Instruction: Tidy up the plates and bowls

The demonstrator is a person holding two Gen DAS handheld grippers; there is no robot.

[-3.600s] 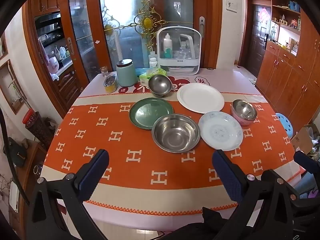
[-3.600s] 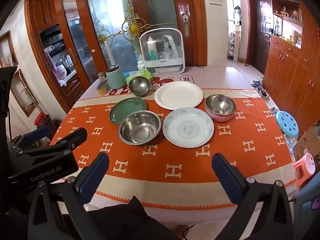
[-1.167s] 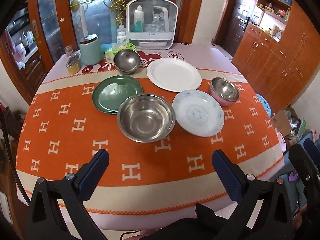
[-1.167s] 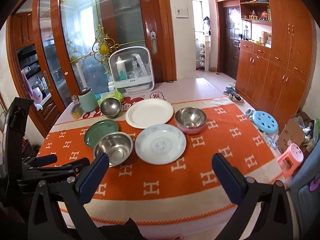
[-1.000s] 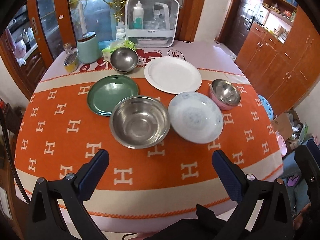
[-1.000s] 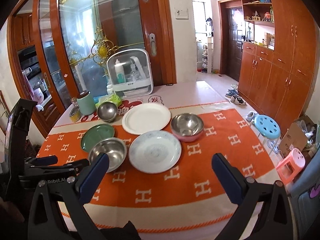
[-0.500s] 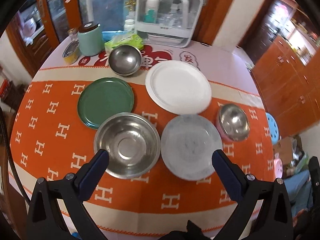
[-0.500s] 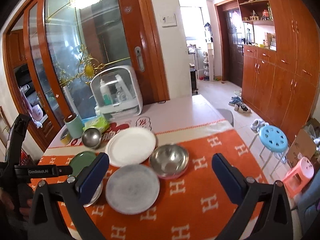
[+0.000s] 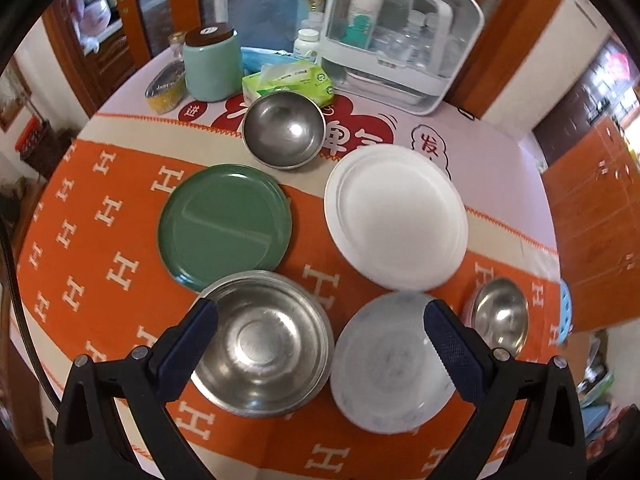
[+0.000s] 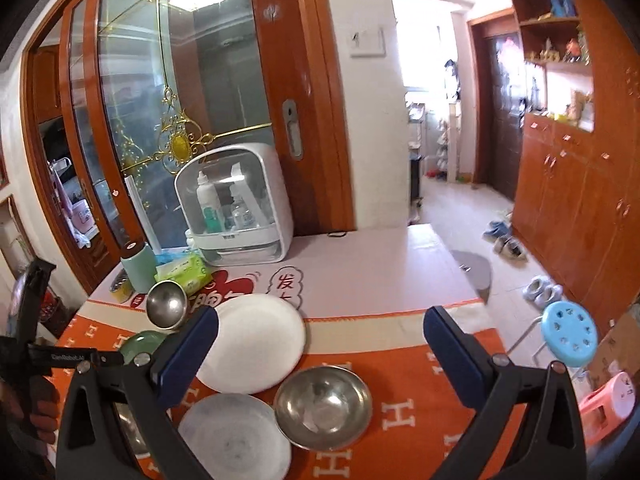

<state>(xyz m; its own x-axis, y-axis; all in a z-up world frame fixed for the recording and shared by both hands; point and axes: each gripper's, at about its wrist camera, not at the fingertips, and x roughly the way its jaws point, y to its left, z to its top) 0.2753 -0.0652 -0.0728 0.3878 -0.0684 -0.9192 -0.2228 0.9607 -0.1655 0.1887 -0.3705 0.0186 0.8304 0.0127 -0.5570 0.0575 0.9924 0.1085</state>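
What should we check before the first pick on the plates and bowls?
1. Left gripper open and empty: ok.
2. Right gripper open and empty: ok.
3. Large steel bowl empty, below the left gripper: ok.
4. Pale patterned plate lies flat with nothing on it: ok.
5. Green plate and white plate bare: ok.
6. Small steel bowl near the right gripper sits in a pink bowl; whether they are stuck: cannot tell.
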